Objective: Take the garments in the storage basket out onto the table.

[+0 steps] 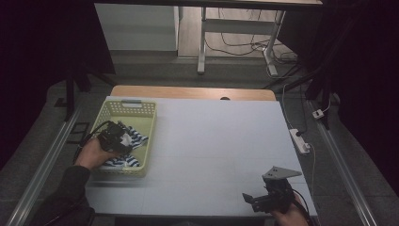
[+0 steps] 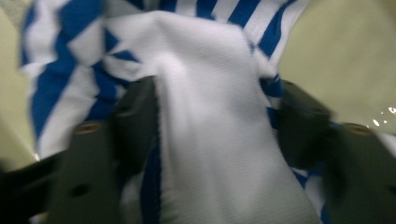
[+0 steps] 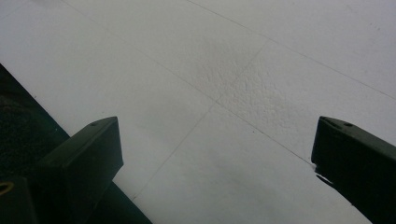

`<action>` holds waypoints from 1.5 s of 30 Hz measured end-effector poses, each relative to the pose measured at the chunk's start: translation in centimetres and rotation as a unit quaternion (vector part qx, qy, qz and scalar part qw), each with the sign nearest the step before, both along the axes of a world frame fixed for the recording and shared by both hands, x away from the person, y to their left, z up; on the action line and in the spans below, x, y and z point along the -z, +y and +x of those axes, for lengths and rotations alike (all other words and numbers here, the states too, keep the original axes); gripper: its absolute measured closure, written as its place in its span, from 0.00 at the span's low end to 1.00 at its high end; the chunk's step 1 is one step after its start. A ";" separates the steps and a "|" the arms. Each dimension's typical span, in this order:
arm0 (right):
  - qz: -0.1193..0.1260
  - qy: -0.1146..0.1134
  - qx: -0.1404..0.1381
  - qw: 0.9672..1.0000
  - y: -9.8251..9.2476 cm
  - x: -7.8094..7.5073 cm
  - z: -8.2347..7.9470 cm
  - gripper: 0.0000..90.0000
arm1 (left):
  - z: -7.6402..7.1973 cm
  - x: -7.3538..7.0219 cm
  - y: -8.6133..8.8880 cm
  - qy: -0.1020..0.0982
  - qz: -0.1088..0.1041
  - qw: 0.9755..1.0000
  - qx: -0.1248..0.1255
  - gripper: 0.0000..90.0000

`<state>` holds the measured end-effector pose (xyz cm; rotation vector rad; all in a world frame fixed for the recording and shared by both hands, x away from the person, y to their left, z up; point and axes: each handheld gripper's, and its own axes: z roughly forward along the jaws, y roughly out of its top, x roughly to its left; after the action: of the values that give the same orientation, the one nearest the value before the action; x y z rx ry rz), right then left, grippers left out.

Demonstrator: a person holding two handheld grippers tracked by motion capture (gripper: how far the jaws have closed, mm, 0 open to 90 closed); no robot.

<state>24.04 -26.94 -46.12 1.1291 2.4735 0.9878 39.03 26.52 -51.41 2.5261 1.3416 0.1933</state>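
Note:
A blue-and-white striped cloth (image 1: 133, 139) lies bunched inside a pale yellow plastic basket (image 1: 141, 109) at the table's left. My left gripper (image 1: 118, 137) is down in the basket on the cloth. In the left gripper view the cloth (image 2: 210, 107) rises as a thick white fold between the two jaws, which stand well apart and touch it on either side. My right gripper (image 1: 250, 199) rests low near the table's front right edge, open and holding nothing. The right gripper view has bare white table (image 3: 224, 93) between its jaws.
The white table top (image 1: 221, 141) stretches wide between the basket and the right gripper. A white power strip (image 1: 299, 140) lies off the table's right edge with cables. Desk legs and cables stand on the floor beyond.

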 end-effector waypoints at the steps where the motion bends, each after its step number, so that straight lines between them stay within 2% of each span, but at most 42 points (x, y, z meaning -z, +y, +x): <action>1: 0.000 0.000 0.000 1.000 0.0 0.0 0.0 0.02 | -0.1 -0.2 -0.1 0.002 0.008 1.000 -0.005 0.51; 2: -0.001 0.000 0.000 1.000 0.0 0.0 0.0 0.02 | -0.1 -0.3 -0.1 0.002 0.014 1.000 -0.006 0.63; 3: -0.001 0.000 0.000 1.000 0.0 0.0 0.0 0.02 | -0.1 -0.4 -0.1 0.004 0.019 1.000 -0.009 0.71; 6: -0.001 0.000 -0.001 1.000 0.0 0.0 0.0 0.02 | 0.1 -0.4 0.2 0.009 0.009 1.000 -0.021 0.79; 8: -0.001 0.000 -0.001 1.000 0.0 0.0 0.0 0.02 | 0.0 -0.4 0.3 0.006 0.007 1.000 -0.025 0.81; 10: 0.000 0.001 0.000 1.000 0.0 0.0 0.0 0.02 | 0.0 -0.4 0.3 0.003 0.009 1.000 -0.015 0.82; 14: -0.001 0.000 -0.001 1.000 0.0 0.0 0.0 0.02 | 0.2 -0.4 0.8 0.013 -0.014 0.999 -0.026 0.81; 19: -0.001 0.001 -0.002 1.000 0.0 0.0 0.0 0.02 | 0.4 -0.7 1.4 0.031 -0.047 0.997 -0.053 0.81; 23: 0.000 0.002 -0.003 1.000 0.0 0.0 0.0 0.02 | 0.2 -1.5 1.7 0.017 -0.071 0.996 -0.049 0.81; 25: 0.000 0.002 -0.003 1.000 0.0 0.0 0.0 0.02 | 0.2 -2.0 1.9 0.010 -0.094 0.994 -0.050 0.81; 28: 0.000 0.002 -0.004 1.000 0.0 0.0 0.0 0.02 | 0.0 -2.9 2.0 -0.004 -0.114 0.992 -0.048 0.81; 32: -0.001 0.002 -0.004 1.000 0.0 0.0 0.1 0.02 | -0.3 -4.2 2.2 -0.033 -0.139 0.989 -0.050 0.82; 37: -0.001 0.004 -0.004 1.000 0.0 0.0 0.1 0.02 | -0.8 -6.2 2.6 -0.066 -0.170 0.982 -0.052 0.82; 39: -0.001 0.004 -0.004 1.000 0.1 0.0 0.1 0.02 | -1.0 -7.0 2.8 -0.075 -0.174 0.980 -0.052 0.82; 43: -0.002 0.004 -0.004 1.000 0.1 0.0 0.1 0.02 | -1.2 -8.5 2.9 -0.092 -0.192 0.976 -0.052 0.82; 45: -0.002 0.005 -0.004 1.000 0.1 0.1 0.1 0.02 | -1.5 -9.4 2.7 -0.112 -0.189 0.974 -0.048 0.82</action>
<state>24.14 -26.88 -46.18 1.1249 2.4886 0.9822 37.50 29.26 -42.05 2.0613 1.2733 0.2113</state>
